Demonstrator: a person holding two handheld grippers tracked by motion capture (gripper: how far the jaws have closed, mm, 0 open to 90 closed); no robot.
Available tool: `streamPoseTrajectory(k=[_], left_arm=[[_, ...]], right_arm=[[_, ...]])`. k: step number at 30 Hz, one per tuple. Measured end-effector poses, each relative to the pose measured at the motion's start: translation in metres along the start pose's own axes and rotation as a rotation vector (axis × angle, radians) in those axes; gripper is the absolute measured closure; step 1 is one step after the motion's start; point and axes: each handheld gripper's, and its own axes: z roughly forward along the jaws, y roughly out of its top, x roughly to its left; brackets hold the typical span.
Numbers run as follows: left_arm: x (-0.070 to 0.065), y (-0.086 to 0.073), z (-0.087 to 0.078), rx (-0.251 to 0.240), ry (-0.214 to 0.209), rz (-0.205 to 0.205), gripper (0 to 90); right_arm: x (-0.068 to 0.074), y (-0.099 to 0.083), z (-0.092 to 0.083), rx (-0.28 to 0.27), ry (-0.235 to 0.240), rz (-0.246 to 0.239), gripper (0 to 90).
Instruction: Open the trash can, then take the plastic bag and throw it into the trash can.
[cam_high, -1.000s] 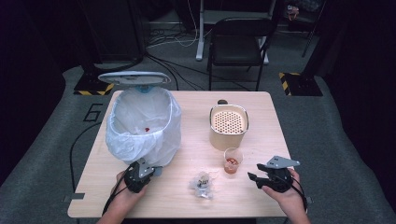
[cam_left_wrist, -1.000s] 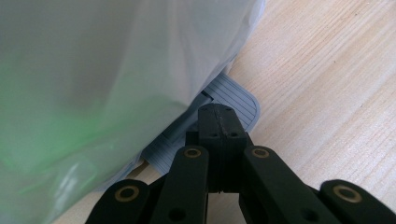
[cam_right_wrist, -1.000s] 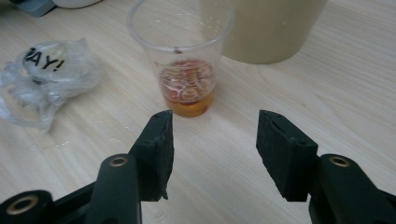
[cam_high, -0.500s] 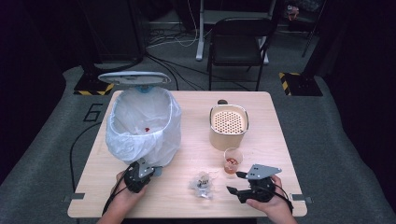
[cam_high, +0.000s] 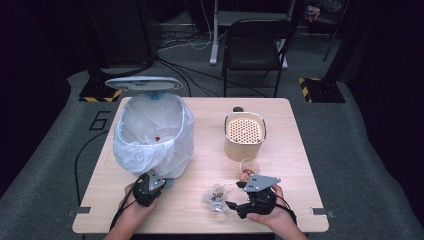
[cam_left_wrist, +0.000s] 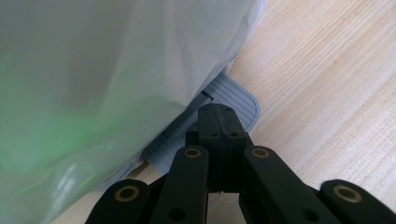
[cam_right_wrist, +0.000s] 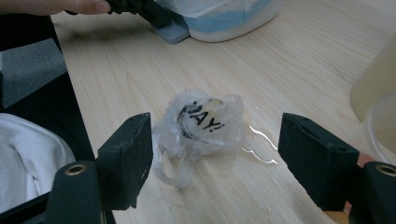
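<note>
Wooden table (cam_high: 295, 150) on grey carpet (cam_high: 360, 150) — left gripper (cam_high: 146, 192) closed empty, right gripper (cam_high: 231, 205) spread around crumpled wrapper (cam_high: 216, 196).

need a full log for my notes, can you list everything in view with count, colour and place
bin: one, lined with a white bag, table's left, lid raised
pedal: one, grey, at the bin's base
crumpled wrapper: one, clear with black print, front centre of the table
canister: one, cream, perforated top, table's right
small cup: one, clear, reddish contents, in front of the canister
table: one, light wood
chair: one, black, behind the table
left gripper: black, shut, tips on the pedal
right gripper: black, jaws just opening, either side of the wrapper, not touching
</note>
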Motion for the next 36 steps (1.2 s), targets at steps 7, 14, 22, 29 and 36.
streamPoseTrajectory(k=[7,14,22,29,36], left_arm=[[0.002,-0.001,-0.001,-0.001,-0.008,-0.007,90.0],[0.000,0.000,-0.001,0.005,0.003,0.011,90.0],[0.000,0.000,-0.001,0.007,-0.001,0.013,90.0],[0.001,0.000,-0.001,0.012,-0.004,0.018,90.0],[0.002,0.000,-0.001,0.007,-0.002,0.026,90.0]], right_arm=[[0.003,0.010,0.014,0.000,0.006,-0.013,19.3],[0.006,0.014,0.027,0.014,0.017,-0.034,15.5],[0.011,0.012,0.033,0.019,0.015,-0.049,15.0],[0.016,0.009,0.039,0.019,0.012,-0.061,14.4],[0.017,0.007,0.049,0.038,0.022,-0.073,15.1]])
